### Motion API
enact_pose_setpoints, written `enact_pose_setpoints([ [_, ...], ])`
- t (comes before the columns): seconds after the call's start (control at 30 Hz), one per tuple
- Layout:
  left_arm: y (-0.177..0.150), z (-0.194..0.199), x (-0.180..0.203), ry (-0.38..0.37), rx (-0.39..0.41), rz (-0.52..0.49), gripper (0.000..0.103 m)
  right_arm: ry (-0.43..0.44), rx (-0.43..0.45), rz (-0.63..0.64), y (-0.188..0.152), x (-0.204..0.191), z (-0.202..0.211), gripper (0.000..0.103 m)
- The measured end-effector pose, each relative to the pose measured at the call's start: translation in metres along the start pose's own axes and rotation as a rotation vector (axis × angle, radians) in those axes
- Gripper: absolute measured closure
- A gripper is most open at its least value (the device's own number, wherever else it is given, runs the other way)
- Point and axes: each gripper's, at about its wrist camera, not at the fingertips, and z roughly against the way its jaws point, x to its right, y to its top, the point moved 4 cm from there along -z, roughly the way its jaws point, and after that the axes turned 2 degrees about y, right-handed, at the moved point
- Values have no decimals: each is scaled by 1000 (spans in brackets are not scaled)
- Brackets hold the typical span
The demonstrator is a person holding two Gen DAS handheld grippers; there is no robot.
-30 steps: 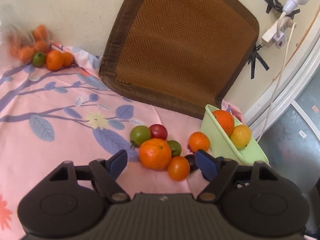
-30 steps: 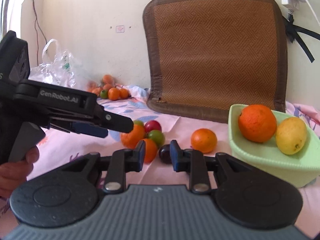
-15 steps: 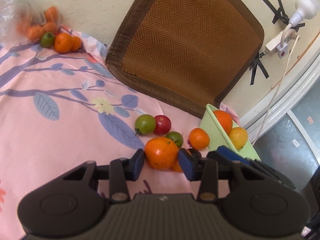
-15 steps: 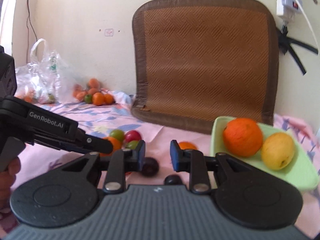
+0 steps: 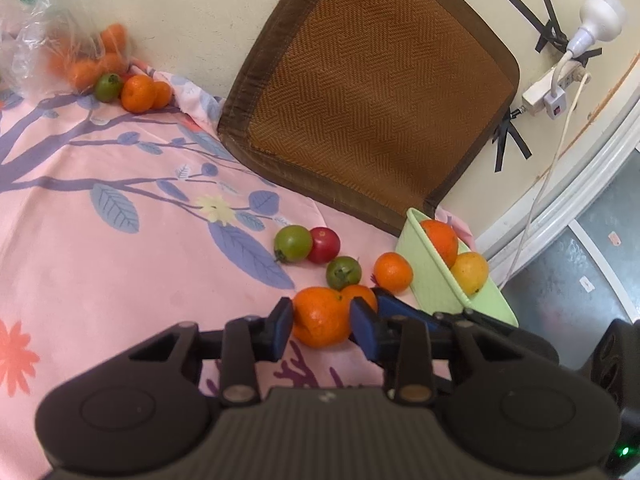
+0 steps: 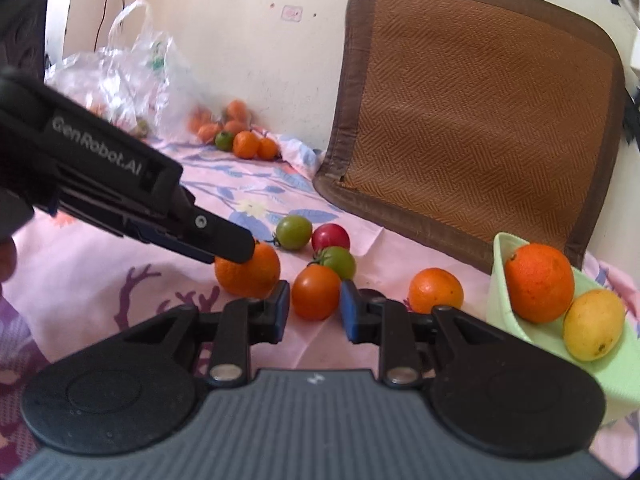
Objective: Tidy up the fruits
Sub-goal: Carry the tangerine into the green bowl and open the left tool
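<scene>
My left gripper (image 5: 322,322) is shut on a large orange (image 5: 320,316), which rests on the pink floral cloth (image 5: 100,280); it also shows in the right wrist view (image 6: 248,272) under the left gripper's fingers (image 6: 224,240). My right gripper (image 6: 314,310) stands narrowly open around an orange-red tomato (image 6: 316,292), its pads close beside it. A green tomato (image 6: 338,262), a red tomato (image 6: 330,238), another green tomato (image 6: 294,232) and a small orange (image 6: 436,290) lie nearby. A light green tray (image 6: 500,292) at the right holds an orange (image 6: 538,282) and a yellow fruit (image 6: 594,330).
A brown woven mat (image 6: 472,108) leans on the wall behind. A plastic bag (image 6: 120,72) and a pile of small oranges with a green fruit (image 6: 240,140) sit at the far left. A power strip and cable (image 5: 548,96) hang at the right, beyond the cloth's edge.
My left gripper closed from wide open onto the large orange. My right gripper swung left and came down around the orange-red tomato, opening slightly wider.
</scene>
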Motion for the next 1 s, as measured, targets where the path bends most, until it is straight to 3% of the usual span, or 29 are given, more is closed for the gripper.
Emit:
enact_pose_setpoints([
  [0.07,-1,-3,4,3,-3,-18,55,-18,-10,54,0,-4,-3,71],
  [0.13,-3,-7,6,12,-9,-33,55,-32,-21,96,0,-9,-6,69],
  [0.3,-9,-7,5,21,-10,-48,63,-54,-25,141,-1,-11,-9,72],
  [0.6,-19,6,36,-102,-33,-27,63,-85,68,57,-16,-3,42,73],
  [0.87,-11,-38,122,-186,-83,-146,63,-258,136,-63,-45,58,101,73],
  [1.0,6,-77,163,-173,-71,-194,63,-351,171,-146,-43,109,110,73],
])
